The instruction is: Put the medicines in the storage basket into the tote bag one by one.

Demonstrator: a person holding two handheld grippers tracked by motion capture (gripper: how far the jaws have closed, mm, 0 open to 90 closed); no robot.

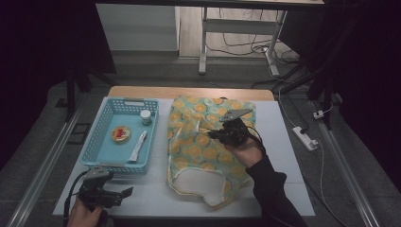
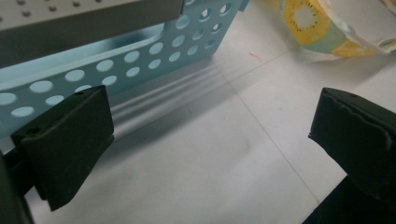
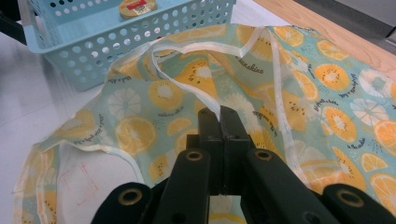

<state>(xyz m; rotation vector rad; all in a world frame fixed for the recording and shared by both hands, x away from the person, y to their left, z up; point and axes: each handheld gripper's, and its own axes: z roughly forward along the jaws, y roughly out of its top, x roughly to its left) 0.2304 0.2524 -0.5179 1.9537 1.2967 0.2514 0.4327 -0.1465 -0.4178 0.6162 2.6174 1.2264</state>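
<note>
Left gripper (image 1: 124,193): I read it at the near left corner of the table, jaws spread wide with nothing between them; in the left gripper view there is only bare white tabletop (image 2: 196,154) in the gap.

Left hand (image 1: 84,213): at the bottom edge of the high view, wrapped round the gripper body; cable trails off to its outer side.

Basket (image 1: 92,146): light blue, perforated, just beyond the left gripper. In the left gripper view its holed wall (image 2: 140,56) runs across just ahead of the jaws and apart from them.

Basket contents: a white tube (image 1: 138,145) lying along the right wall, a round tin with a yellow and red lid (image 1: 121,134) near the middle, a small jar with a pale lid (image 1: 146,117) at the far right corner.

Right gripper (image 1: 211,135): I see it over the middle of the bag, jaws pressed together on a thin white strap (image 3: 196,91). In the right gripper view the strap rises from the fabric and runs straight into the closed jaw tips (image 3: 220,116).

Right hand (image 1: 248,151): dark sleeve coming in from the lower right, gripper pointed towards the basket side.

Bag (image 1: 198,151): fruit-slice print on pale green with white trim, lying flat under and around the right gripper, to the right of the basket and just beside it. Its open mouth faces the near edge, showing the white lining (image 1: 196,182).

Bag edge, from the left gripper: a printed corner (image 2: 322,23) shows beyond the jaws to the far right, well apart from them.

Table, far edge (image 1: 189,92): a strip of bare wood beyond the bag and basket.
</note>
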